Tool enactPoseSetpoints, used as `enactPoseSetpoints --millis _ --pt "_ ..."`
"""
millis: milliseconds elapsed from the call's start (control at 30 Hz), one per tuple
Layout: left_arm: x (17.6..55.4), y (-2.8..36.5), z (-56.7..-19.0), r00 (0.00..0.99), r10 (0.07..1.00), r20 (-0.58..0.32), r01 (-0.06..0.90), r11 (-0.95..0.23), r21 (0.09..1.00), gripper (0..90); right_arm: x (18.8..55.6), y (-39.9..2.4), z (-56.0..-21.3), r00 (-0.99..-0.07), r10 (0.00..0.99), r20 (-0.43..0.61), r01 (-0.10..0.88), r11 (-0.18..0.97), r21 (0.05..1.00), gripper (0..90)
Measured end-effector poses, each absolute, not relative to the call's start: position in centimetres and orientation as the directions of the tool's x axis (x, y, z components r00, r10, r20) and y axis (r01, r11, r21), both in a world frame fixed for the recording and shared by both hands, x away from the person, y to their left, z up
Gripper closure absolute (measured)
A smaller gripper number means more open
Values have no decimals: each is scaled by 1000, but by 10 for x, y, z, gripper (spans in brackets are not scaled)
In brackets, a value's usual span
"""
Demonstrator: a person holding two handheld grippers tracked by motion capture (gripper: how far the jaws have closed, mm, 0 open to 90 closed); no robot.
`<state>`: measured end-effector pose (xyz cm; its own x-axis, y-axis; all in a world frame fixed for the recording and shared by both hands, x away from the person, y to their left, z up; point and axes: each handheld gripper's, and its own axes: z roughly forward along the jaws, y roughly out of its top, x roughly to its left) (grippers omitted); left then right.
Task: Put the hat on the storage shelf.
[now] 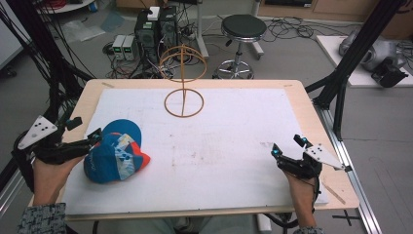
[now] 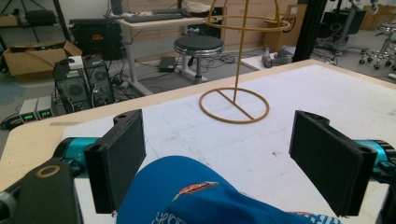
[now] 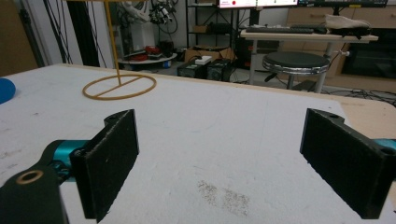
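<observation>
Nearest, at the bench's left front, the left gripper stands spread wide with the crown of a blue fabric cap with orange and white patches between its jaws, neither pad touching it; the cap's orange brim points right along the bench. Opposite, at the right front, the right gripper is likewise released over bare white bench cover. Farther back, a tan wire hat stand with a ring base rises upright near the far edge.

You had basically nothing readable there. The blue cap carried some white lettering near its lower edge, below the little orange emblem, but it was cut off and too blurry for you to make out.
</observation>
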<state>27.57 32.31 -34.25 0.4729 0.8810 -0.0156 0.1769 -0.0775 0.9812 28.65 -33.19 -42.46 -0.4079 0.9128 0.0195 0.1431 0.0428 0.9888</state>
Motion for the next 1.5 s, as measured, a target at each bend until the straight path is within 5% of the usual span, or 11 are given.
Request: enactPoseSetpoints --millis 1067,1500 --pt "277 325 -353 720 694 11 175 -197 965 266 287 -329 -427 -413 910 -29 158 104 982 107" --pt "284 327 -372 736 677 6 226 -254 940 445 286 -329 -427 -412 911 -32 160 107 981 107"
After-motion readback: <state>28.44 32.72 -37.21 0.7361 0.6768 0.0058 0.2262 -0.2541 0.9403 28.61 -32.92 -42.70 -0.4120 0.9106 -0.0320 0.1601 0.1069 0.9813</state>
